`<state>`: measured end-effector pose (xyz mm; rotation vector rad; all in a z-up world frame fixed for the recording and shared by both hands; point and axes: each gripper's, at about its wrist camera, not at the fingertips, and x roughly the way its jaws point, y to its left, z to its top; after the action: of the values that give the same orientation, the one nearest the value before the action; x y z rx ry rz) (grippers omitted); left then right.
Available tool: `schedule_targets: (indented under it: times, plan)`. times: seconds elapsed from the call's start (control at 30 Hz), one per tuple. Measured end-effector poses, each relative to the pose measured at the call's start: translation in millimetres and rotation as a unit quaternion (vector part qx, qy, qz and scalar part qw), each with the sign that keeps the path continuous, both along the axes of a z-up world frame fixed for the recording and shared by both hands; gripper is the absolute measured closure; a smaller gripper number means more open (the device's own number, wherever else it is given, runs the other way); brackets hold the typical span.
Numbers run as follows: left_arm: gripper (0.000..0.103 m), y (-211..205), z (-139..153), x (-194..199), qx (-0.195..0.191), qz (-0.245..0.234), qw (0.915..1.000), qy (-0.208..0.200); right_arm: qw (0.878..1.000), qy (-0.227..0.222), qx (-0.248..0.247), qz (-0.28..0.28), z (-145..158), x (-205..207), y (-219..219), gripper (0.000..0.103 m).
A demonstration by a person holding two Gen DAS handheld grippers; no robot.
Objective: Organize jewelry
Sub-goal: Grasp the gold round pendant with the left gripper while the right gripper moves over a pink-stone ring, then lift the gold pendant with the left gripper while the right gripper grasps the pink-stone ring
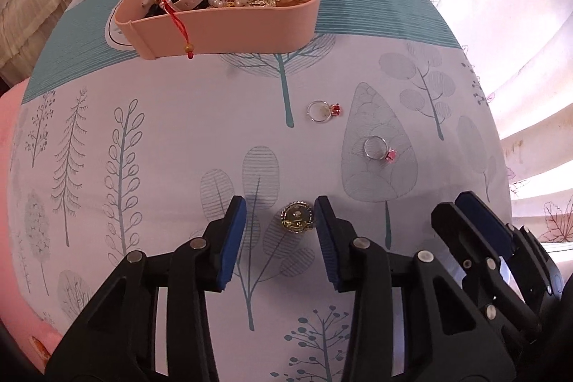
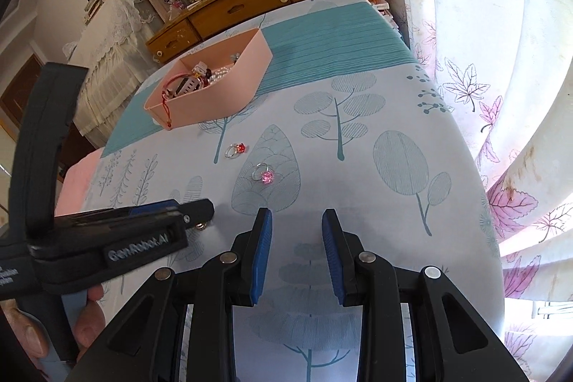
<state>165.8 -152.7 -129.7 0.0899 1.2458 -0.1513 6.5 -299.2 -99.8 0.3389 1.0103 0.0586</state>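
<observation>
Right gripper (image 2: 296,231) parted above leaf-print bedspread (image 2: 358,167), nothing between pads, left gripper (image 2: 200,215) alongside, two rings (image 2: 236,150) (image 2: 263,175) mid-bed, pink jewelry box (image 2: 215,95) toward far edge.

Worktop (image 1: 161,138) covered with a tree-print cloth, teal band at far end. On it: pink jewelry box (image 1: 229,34), red-stone ring (image 1: 322,111), pink-stone ring (image 1: 379,149), round gold brooch (image 1: 296,217), all apart.
</observation>
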Motion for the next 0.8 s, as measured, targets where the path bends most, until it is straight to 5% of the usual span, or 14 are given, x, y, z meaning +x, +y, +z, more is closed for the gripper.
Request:
schedule_targets:
  times: [0.33,0.47,0.8]
  plan:
    - [0.067,-7.1,-1.1,7.0,0.013,-0.022,0.9996,0.007,1.000,-0.015,0.004,0.007,6.8,-5.9,1.0,0.074]
    - [0.086,-16.1,-0.2,9.3,0.009,-0.037,0.9992,0.009,1.000,-0.008,0.015,0.004,1.7,-5.0,-1.5,0.074]
    - [0.086,-0.2,6.7,2.6,-0.015,-0.038,0.9991,-0.011,1.000,-0.003,0.010,0.008,-3.1,-1.8,5.5,0.074]
